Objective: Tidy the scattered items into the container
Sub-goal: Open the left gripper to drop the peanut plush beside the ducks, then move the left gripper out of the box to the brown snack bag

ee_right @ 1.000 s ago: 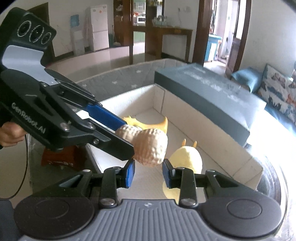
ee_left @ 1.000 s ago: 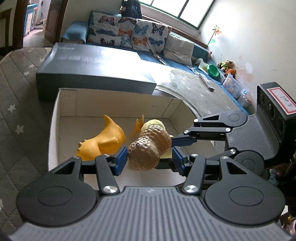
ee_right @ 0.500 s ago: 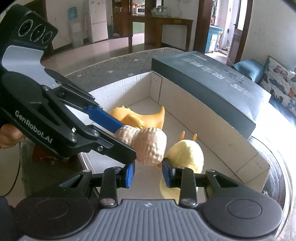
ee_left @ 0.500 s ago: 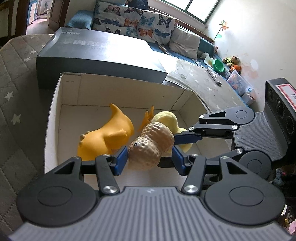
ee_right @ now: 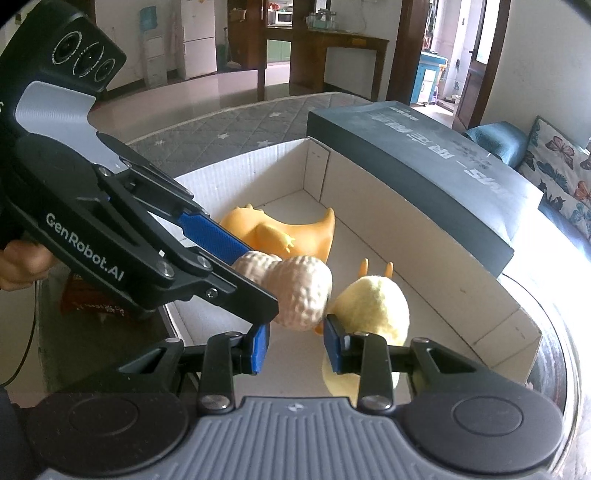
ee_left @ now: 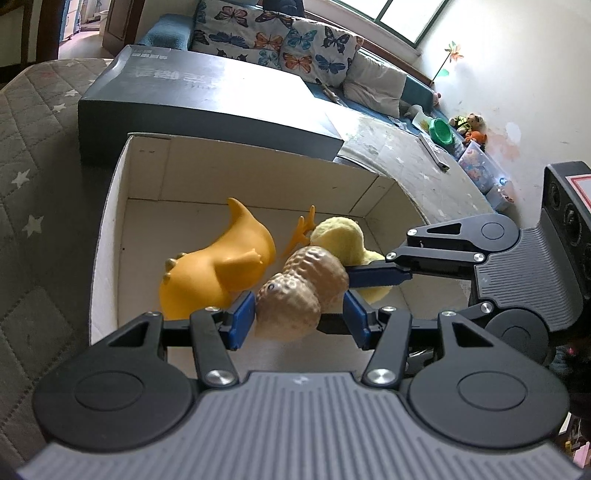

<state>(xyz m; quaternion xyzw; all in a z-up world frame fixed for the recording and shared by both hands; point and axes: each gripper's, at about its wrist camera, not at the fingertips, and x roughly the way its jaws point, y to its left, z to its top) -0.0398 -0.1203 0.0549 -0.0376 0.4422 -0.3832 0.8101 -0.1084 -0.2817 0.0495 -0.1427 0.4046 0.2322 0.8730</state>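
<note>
Three toys: peanut [ee_left: 301,291], dinosaur [ee_left: 221,273], chick [ee_left: 341,236]

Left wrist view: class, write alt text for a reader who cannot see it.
The left gripper holds a peanut toy over a white cardboard box, where an orange dinosaur toy and a yellow plush chick lie. The right gripper reaches in beside them.

A bright living room. A blue sofa [ee_left: 373,92] with butterfly-print cushions [ee_left: 280,44] runs beneath a sunlit window [ee_left: 402,14] along a white wall [ee_left: 517,55]. Opposite, a wooden table [ee_right: 325,48], a white refrigerator [ee_right: 197,40] and a dark wooden door frame [ee_right: 402,51] stand on a glossy tiled floor [ee_right: 207,96].
</note>
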